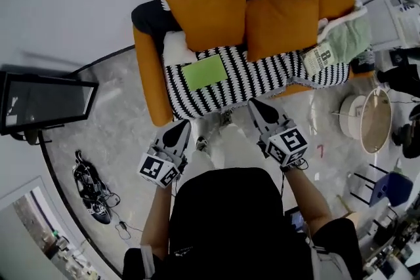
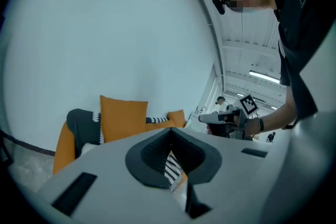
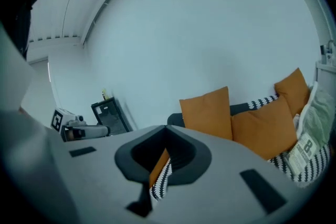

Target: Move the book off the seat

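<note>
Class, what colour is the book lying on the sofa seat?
Light green. The book shows best in the head view, on the striped seat cover.

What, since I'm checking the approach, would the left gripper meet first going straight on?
Probably the striped seat cover near its front edge, beside the green book; depth is unclear.

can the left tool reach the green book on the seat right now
Probably yes: the green book lies uncovered on the striped seat cover, nothing between it and the left tool, whose shut jaws must open first.
</note>
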